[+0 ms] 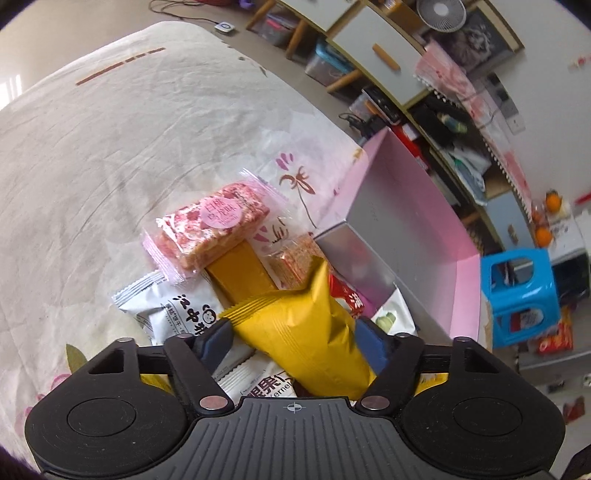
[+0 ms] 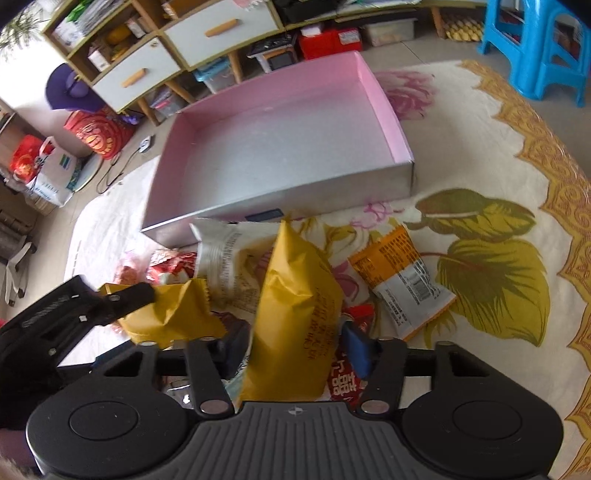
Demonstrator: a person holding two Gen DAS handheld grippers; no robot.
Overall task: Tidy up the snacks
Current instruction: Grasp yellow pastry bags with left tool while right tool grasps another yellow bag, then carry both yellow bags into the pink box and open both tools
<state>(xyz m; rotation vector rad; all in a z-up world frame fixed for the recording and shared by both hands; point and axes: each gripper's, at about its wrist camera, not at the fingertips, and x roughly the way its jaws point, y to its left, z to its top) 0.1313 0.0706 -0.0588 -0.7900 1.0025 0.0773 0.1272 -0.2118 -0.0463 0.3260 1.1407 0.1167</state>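
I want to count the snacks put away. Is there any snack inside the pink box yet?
No, in the right wrist view the pink box shows only its bare floor, and the snack packets lie on the cloth in front of it.

Daylit room. Beyond the tongs stood shelving (image 2: 155,62) with white drawers on wooden legs; tiled floor (image 1: 74,22); blue plastic stool (image 2: 535,48) off right; fan (image 1: 441,13) on top.

A lived-in home: floral bedsheet (image 2: 498,155), cluttered shelving (image 2: 155,48), a fan (image 1: 441,14), blue plastic stool (image 1: 521,295).
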